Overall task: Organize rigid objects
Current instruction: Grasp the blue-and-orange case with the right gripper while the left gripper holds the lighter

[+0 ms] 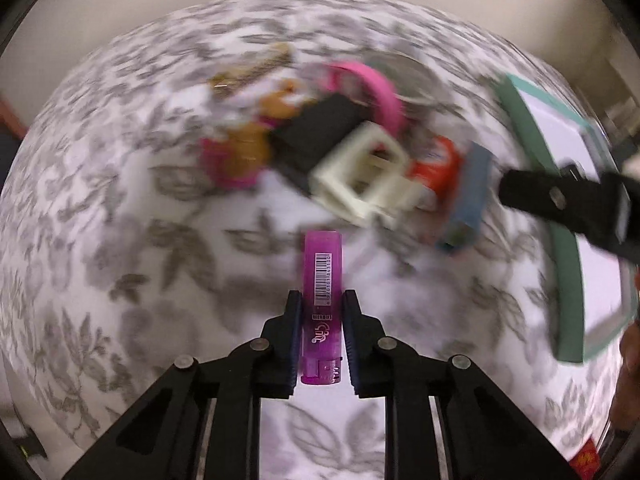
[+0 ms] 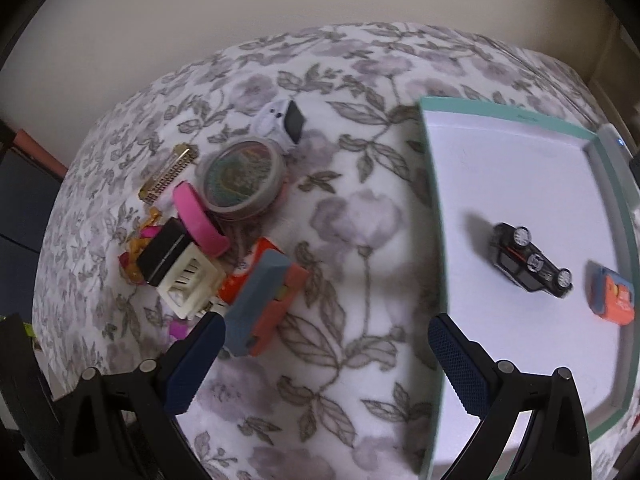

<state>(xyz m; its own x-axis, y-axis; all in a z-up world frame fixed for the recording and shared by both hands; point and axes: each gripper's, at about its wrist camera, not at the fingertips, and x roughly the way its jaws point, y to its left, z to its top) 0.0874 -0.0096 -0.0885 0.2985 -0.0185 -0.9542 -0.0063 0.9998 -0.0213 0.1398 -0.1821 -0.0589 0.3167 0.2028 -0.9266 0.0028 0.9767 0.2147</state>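
Note:
My left gripper (image 1: 322,300) is shut on a purple lighter (image 1: 322,280), held above the floral cloth. A blurred pile lies ahead: a cream square frame (image 1: 362,174), a black block (image 1: 316,128), a pink ring (image 1: 378,92), a grey-blue and orange block (image 1: 468,196). My right gripper (image 2: 324,328) is open and empty over the cloth, between the pile and the teal-rimmed white tray (image 2: 434,216). In the tray lie a black toy car (image 2: 528,264) and a small orange and blue item (image 2: 612,294). The grey-blue and orange block (image 2: 264,300) sits by the right gripper's left finger.
The pile in the right wrist view also holds a round tin (image 2: 242,178), a gold comb-like piece (image 2: 168,174), a white and black gadget (image 2: 286,120) and a red packet (image 2: 248,272). The right gripper's arm (image 1: 568,208) crosses the tray in the left wrist view. A wall stands behind.

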